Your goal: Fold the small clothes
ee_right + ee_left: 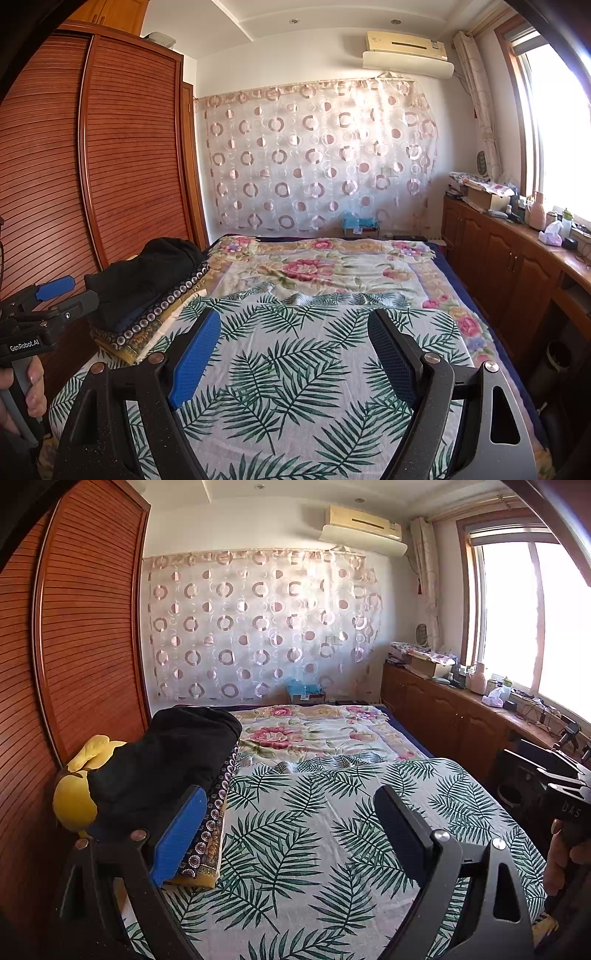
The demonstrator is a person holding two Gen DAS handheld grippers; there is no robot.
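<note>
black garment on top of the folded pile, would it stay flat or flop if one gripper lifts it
The black garment lies slumped and creased, so it would probably droop from one pinch. It looks bulky but likely light. Pushed, it might slide off the patterned folded cloths beneath.

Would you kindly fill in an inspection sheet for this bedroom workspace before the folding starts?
Surface: leaf-print sheet spread flat over the bed, floral blanket beyond it.
Job's things: stack of folded clothes, black garment on top, at the bed's left edge.
Clutter: yellow plush toy behind the stack.
Grippers: left gripper and right gripper both open, holding nothing.
Cables: tangled on the window counter.
Surroundings: wardrobe, circle-patterned curtain, air conditioner.
</note>
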